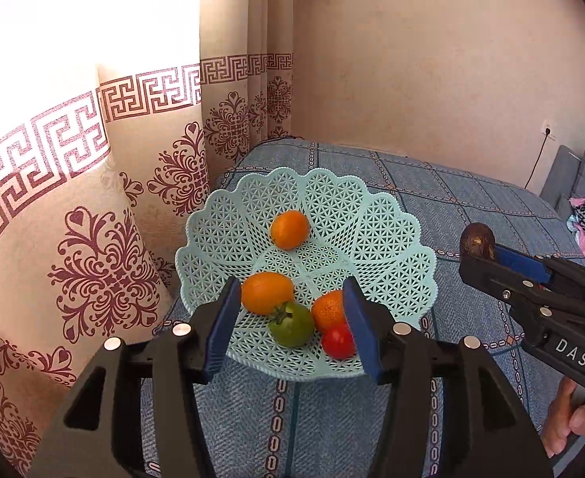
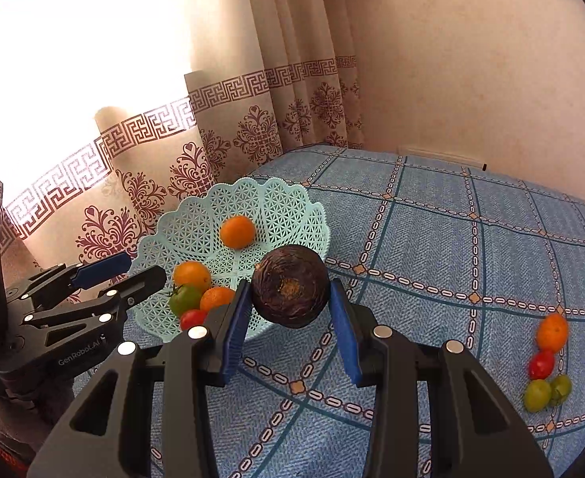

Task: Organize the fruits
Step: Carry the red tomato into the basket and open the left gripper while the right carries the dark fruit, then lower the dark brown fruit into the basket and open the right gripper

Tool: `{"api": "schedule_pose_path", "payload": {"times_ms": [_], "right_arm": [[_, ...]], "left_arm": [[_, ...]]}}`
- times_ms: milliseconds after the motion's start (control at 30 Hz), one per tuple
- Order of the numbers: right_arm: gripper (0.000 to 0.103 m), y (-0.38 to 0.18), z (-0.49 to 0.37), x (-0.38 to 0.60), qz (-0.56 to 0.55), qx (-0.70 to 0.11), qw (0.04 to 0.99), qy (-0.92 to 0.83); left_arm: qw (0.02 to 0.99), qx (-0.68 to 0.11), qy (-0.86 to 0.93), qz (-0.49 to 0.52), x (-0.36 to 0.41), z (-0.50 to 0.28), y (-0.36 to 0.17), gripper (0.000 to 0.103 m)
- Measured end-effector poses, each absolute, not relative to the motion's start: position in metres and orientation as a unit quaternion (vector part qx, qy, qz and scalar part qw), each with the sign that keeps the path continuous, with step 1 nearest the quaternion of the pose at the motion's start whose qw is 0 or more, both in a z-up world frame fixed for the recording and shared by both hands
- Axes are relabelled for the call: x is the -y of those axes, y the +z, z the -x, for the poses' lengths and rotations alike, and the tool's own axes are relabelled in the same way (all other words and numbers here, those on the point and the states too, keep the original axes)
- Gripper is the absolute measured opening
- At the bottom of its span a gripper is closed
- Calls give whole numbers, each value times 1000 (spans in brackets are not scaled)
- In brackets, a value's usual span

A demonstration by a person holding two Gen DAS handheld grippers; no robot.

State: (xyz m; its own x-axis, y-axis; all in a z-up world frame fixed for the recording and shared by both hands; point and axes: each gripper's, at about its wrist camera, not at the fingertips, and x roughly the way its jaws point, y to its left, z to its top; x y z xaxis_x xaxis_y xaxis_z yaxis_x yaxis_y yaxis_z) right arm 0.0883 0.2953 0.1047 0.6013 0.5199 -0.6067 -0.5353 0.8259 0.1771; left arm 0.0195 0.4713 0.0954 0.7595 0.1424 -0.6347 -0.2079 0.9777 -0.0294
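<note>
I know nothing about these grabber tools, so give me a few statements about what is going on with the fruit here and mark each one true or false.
1. The right gripper holds a dark wrinkled fruit. True.
2. The left gripper is clamped on the green tomato. False: its jaws are open and empty, and the tomato lies in the basket.
3. The mint lattice basket holds five fruits. True: three orange, one green, one red.
4. All fruit is already in the basket. False: an orange fruit, a red tomato and green ones lie on the blue checked cloth.
5. The basket is a solid metal bowl. False: it is open latticework.
</note>
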Motion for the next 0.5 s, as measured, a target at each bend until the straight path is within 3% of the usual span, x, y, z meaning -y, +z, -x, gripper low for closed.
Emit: {"api": "schedule_pose_path", "payload": {"times_ms": [500], "right_arm": [[41, 98, -106, -341, 14, -347, 881, 321]], "left_arm": [[936, -325, 119, 70, -496, 3, 102, 56]]}}
